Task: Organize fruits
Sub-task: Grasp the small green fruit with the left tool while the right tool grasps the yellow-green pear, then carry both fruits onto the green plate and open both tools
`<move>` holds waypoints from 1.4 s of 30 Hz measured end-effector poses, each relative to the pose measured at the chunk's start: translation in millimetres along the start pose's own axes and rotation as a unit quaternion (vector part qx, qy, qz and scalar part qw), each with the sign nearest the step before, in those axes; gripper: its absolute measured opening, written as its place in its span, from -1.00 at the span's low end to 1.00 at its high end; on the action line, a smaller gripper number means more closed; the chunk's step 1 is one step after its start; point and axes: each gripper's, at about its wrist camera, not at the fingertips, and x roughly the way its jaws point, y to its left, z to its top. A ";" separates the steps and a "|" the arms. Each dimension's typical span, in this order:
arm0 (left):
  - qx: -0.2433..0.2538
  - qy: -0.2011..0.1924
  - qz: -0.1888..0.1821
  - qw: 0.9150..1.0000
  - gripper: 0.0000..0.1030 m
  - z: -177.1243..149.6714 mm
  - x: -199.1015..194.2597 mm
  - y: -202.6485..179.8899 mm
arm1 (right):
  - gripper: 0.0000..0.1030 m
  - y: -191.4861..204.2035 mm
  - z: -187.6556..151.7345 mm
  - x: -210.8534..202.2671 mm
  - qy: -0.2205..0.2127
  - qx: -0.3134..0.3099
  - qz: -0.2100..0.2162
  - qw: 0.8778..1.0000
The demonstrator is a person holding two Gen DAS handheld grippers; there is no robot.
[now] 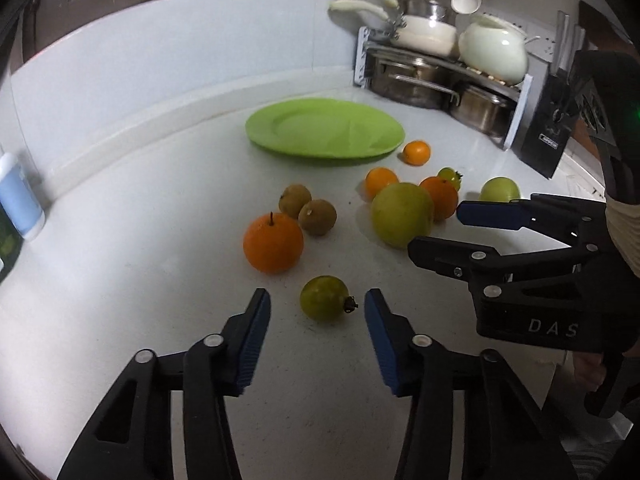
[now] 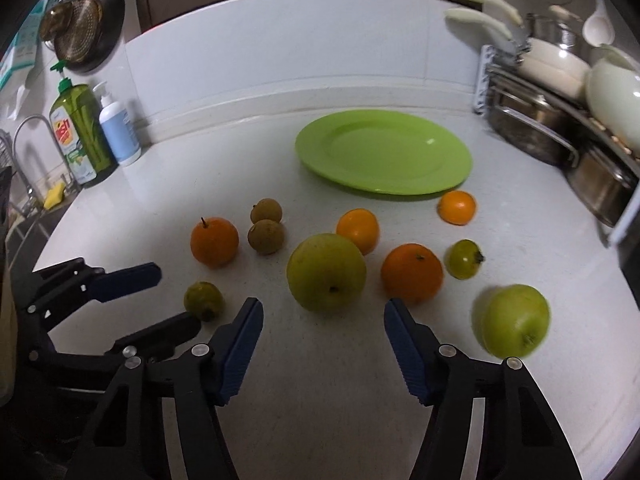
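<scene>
Small green fruit [image 1: 325, 298] ahead of left tool [image 1: 317, 312], stem pointing right.

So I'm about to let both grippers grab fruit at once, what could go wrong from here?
1. The small green fruit between the left gripper fingers is round and could roll off.
2. The right gripper faces the big green fruit, which touches an orange; gripping may nudge it.
3. The grippers work close together and might collide.

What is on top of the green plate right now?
Nothing. The green plate lies bare on the counter, its whole top face in view. All the fruit sits on the counter in front of it; the nearest, a small orange, sits beside its rim.
</scene>
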 end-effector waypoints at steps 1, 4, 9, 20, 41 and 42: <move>-0.015 0.011 -0.006 1.000 -0.09 -0.1 1.8 0.0 | 0.18 0.2 1.1 2.9 0.003 -0.004 0.006 1.000; -0.016 0.017 0.001 1.000 -0.14 0.2 8.1 -0.3 | 0.18 -2.5 3.8 13.6 0.011 -0.010 0.015 1.000; -0.023 0.029 -0.005 0.999 -0.23 1.0 17.8 -2.7 | 0.13 -6.1 7.2 24.1 0.018 -0.016 0.032 0.999; -0.029 0.034 0.001 0.999 -0.43 1.9 20.3 -2.6 | -0.04 -11.2 12.8 34.6 0.019 -0.025 0.043 0.999; -0.006 -0.039 -0.001 0.999 -0.44 69.8 2.7 8.9 | -0.05 -26.6 52.2 -1.9 -0.037 -0.007 0.019 0.999; -0.001 -0.041 -0.002 0.999 -0.44 74.7 4.0 7.1 | -0.04 -28.0 56.1 -2.0 -0.039 -0.009 0.014 0.999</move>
